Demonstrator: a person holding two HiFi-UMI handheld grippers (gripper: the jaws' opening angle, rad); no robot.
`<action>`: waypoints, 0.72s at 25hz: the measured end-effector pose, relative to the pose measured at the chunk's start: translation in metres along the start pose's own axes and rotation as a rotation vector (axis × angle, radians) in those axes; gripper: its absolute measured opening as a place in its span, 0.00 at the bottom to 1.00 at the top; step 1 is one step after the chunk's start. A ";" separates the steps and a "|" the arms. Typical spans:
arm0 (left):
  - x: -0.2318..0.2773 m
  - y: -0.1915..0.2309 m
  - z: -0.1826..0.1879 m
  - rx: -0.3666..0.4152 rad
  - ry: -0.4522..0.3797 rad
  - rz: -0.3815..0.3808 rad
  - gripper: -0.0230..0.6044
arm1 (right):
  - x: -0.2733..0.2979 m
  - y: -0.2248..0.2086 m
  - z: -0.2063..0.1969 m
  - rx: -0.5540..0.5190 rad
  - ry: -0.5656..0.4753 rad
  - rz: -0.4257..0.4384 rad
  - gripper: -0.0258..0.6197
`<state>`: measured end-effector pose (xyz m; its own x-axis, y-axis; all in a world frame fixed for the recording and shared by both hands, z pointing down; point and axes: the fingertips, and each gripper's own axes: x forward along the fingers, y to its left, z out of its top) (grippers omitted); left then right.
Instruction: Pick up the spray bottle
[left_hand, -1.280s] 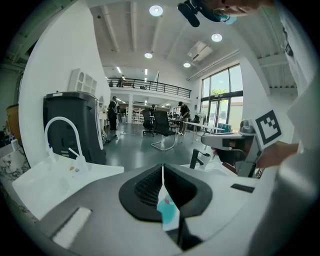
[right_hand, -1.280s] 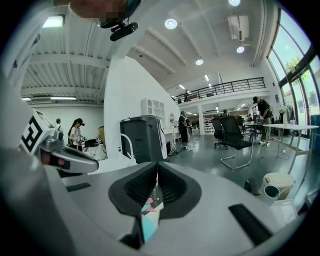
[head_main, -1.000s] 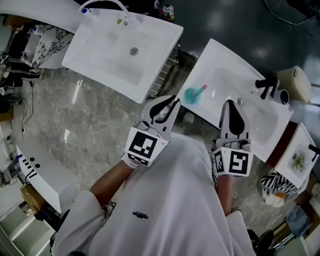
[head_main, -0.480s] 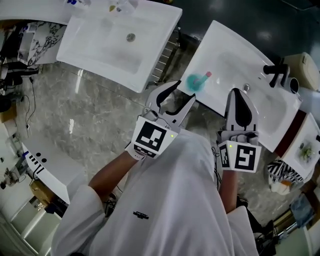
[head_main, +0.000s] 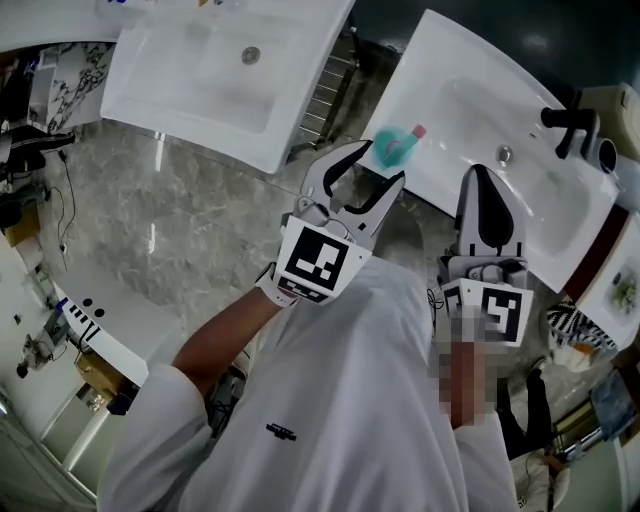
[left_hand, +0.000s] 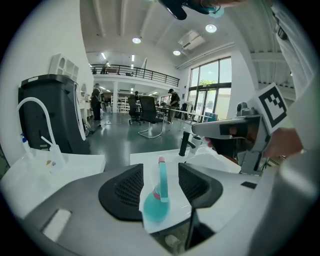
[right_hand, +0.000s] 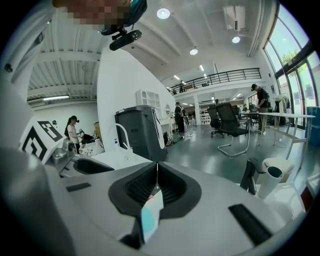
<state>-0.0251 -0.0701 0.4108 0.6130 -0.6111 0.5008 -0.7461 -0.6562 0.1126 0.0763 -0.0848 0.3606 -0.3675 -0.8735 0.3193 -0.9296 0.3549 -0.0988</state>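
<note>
Left claw (head_main: 384, 162) first: its jaws have just been swinging apart. They're spread wide now with nothing pinched. The target sits framed in the gap ahead of the pads, not touching them, and that looks like a line-up for the grab.

Biggest thing in play is the white washbasin (head_main: 470, 105), and its flat rim is what carries the goods.

Right claw (right_hand: 156, 176) hangs just beside its partner over the same basin, jaws pressed together and empty. I'd say it's simply parked out of the way, since one claw should be enough for a bottle this light.

Now the prize. The teal spray bottle (left_hand: 155, 205) lies on its side at the near corner of that rim, close to the edge. Its round body faces the left claw, and the neck and pink tip (left_hand: 161, 160) point away. That lie suits a pinch across the body or the neck. No grip yet, and closing in looks like the step in hand.
</note>
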 end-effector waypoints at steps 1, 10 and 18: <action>0.003 -0.001 -0.002 0.003 0.005 -0.001 0.35 | 0.001 0.000 -0.002 0.004 0.003 0.000 0.05; 0.030 -0.006 -0.023 0.014 0.037 0.006 0.35 | 0.005 -0.012 -0.026 0.036 0.035 -0.007 0.05; 0.047 -0.004 -0.042 0.026 0.068 0.042 0.35 | 0.010 -0.017 -0.045 0.064 0.065 0.007 0.05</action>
<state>-0.0041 -0.0779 0.4697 0.5616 -0.6072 0.5621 -0.7630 -0.6428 0.0681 0.0892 -0.0844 0.4076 -0.3731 -0.8470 0.3786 -0.9278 0.3369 -0.1604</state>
